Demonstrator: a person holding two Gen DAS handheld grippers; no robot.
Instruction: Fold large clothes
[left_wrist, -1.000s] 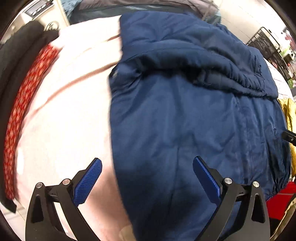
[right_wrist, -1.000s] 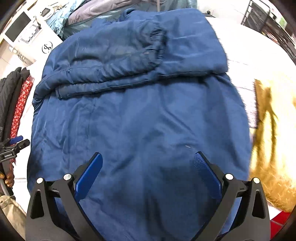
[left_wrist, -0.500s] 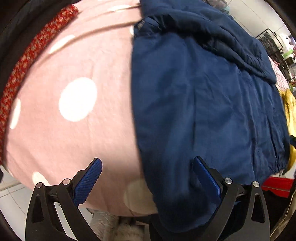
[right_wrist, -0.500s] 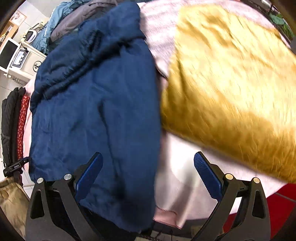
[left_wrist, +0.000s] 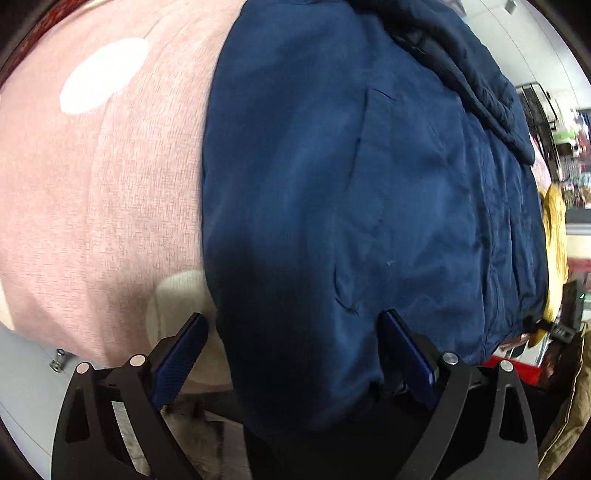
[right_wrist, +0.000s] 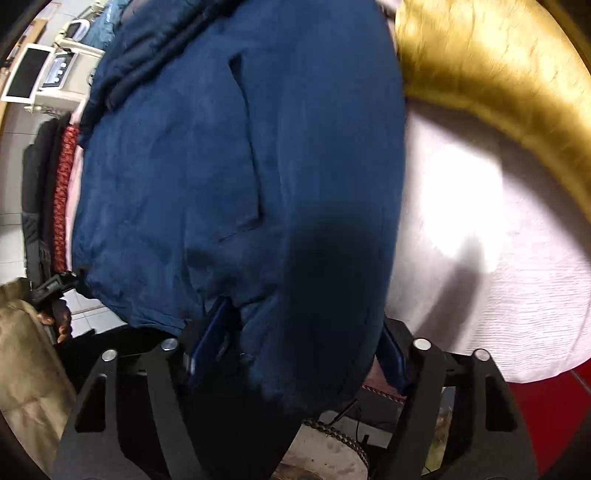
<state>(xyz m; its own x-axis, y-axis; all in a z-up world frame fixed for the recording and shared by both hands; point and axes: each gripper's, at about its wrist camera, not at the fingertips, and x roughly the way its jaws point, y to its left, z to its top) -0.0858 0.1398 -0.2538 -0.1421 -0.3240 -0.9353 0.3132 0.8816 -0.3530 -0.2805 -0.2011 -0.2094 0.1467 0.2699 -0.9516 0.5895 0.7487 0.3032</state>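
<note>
A large navy blue jacket (left_wrist: 351, 166) lies spread on a pink cover with white dots (left_wrist: 92, 177); its sleeves are folded across the far part. My left gripper (left_wrist: 291, 332) is open, its blue pads (left_wrist: 177, 354) on either side of the jacket's near left hem corner, which hangs over the edge. In the right wrist view the jacket (right_wrist: 221, 147) fills the middle. My right gripper (right_wrist: 303, 339) is open, with the near right hem corner hanging between its fingers and partly hiding them.
A golden-yellow fuzzy garment (right_wrist: 498, 74) lies right of the jacket on the pink cover (right_wrist: 480, 240). Dark and red patterned clothes (right_wrist: 62, 184) hang at the left. A white appliance (right_wrist: 33, 74) stands at the far left. Tiled floor lies below the edge.
Both grippers have dropped back and down to the near edge. The left has moved to the jacket's near left corner, the right to its near right corner. Both stay open.
</note>
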